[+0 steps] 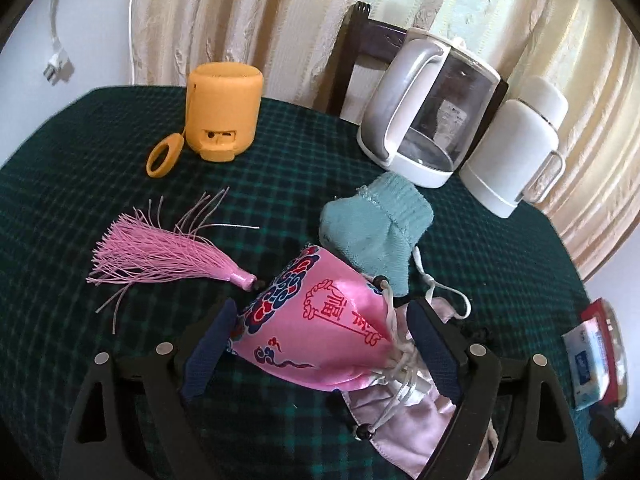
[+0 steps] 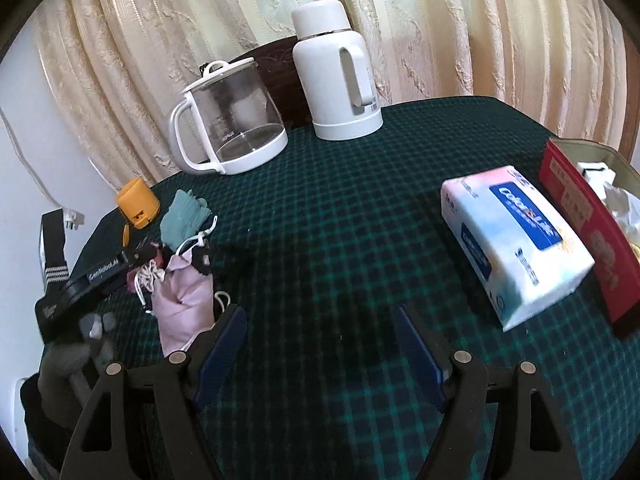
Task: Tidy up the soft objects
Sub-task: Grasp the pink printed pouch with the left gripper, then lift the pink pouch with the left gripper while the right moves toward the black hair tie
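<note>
Left wrist view shows a round worktop (image 1: 120,152) under a dark green checked cloth, with cream curtains (image 1: 248,12) hanging behind it. At the far edge stand a glass kettle (image 1: 432,108) with a white handle and, just beside it, a white flask (image 1: 516,140); both look hard and fragile, and neither is mine to sort. An orange cylindrical speaker (image 1: 222,112) sits at the far left. Nearer, my left claw (image 1: 324,344) has its two dark blue pads set on either side of a pink satin pouch (image 1: 320,320) printed with red characters and blue clouds; the pads seem to press its sides, so I judge it is gripped. This pouch looks light, limp and slippery, so the fabric may slide out unless I hold it at the gathered drawstring neck, where the cloth bunches thick. Its pink tassel (image 1: 168,256) trails to the left on the cloth and will likely dangle and catch. Under the pouch lies a pale lilac satin bag (image 1: 404,424) with white cords, equally slick. Touching the pouch on its far side is a teal knitted sock (image 1: 376,228), soft, stretchy and grippy, easy to pinch at the ribbed cuff. Right wrist view shows my right claw (image 2: 320,344) with its pads wide apart and nothing between them, hovering over bare cloth; a soft tissue pack (image 2: 516,240) lies near on the right, beside a red box (image 2: 580,216).
</note>
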Demonstrator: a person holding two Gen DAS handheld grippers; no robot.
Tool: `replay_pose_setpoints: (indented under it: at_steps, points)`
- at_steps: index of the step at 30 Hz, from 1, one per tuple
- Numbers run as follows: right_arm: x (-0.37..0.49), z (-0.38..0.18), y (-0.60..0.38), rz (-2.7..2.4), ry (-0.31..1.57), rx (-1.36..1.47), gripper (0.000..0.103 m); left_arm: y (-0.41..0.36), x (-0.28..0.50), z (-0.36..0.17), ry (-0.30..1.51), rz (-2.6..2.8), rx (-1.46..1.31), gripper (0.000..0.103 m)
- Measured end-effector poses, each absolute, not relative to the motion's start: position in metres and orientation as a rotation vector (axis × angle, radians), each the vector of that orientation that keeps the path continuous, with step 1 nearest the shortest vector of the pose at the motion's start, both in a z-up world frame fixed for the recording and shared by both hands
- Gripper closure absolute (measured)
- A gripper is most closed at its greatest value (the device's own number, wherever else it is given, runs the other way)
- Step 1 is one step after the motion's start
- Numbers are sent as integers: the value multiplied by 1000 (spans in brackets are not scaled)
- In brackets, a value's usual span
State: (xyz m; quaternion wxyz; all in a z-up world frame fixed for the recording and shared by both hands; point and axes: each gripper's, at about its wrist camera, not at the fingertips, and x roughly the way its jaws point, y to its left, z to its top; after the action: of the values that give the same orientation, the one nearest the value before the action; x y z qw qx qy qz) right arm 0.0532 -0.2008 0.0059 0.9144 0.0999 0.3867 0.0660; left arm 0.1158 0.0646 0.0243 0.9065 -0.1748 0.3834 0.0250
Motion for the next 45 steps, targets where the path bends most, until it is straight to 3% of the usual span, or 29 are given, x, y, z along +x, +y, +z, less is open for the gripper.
replay_pose_setpoints:
  at_steps: [3, 5, 11, 19, 21, 22, 23, 25, 28, 37, 38, 40, 45]
  points:
    - [48, 8, -206, 119, 789, 223, 23, 65, 113, 28, 776, 38, -356, 28]
    - [46, 10, -209, 112, 781, 233, 23, 64, 110, 34, 755, 17, -356, 45]
    - [41, 12, -203, 125, 776, 222, 23, 66, 100, 48, 707, -31, -385, 80]
    - [40, 13, -187, 139, 778, 199, 23, 75, 100, 41, 725, -7, -418, 79]
    - [39, 13, -186, 138, 777, 198, 23, 79, 102, 34, 741, 18, -441, 72]
    - [39, 13, -185, 139, 777, 197, 23, 82, 101, 32, 737, 27, -456, 64]
    - [39, 13, -184, 140, 777, 197, 23, 84, 100, 31, 733, 45, -463, 48]
    - [39, 13, -183, 142, 778, 195, 23, 88, 101, 28, 753, 92, -460, 32]
    - [38, 13, -181, 145, 778, 194, 23, 93, 104, 19, 773, 86, -497, 29]
    - [36, 13, -183, 145, 778, 203, 23, 94, 108, 11, 797, 35, -526, 29]
    - [36, 13, -183, 145, 778, 201, 23, 94, 109, 10, 798, 23, -532, 36]
    - [36, 13, -182, 146, 778, 200, 23, 93, 108, 11, 794, -6, -539, 41]
    - [34, 13, -180, 150, 777, 195, 23, 89, 106, 17, 774, -27, -530, 47]
